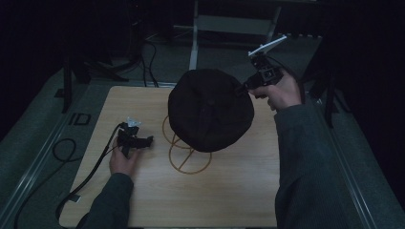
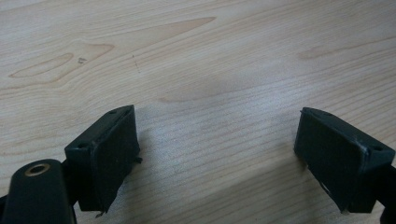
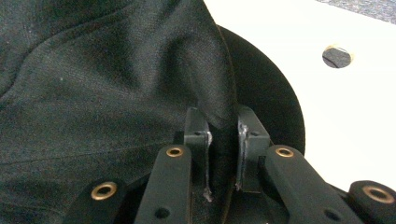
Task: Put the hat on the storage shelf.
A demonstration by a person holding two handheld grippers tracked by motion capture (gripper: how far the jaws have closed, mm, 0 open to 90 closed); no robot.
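Sleeved forearms reach over the bench [image 1: 229,191]: right gripper [image 3: 223,140] pinches a black cap [image 1: 210,109] by its edge, lifted above a wire stand [image 1: 188,152]; left gripper [image 2: 217,158] rests wide, empty. Lowering squarely onto the stand looks wisest.

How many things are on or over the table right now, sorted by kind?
Black caps: 1, the cap, pinched by the right gripper
Wire stands: 1, the wire stand under the cap
Grippers: 2, counting the left gripper with its jaws apart
Total: 4
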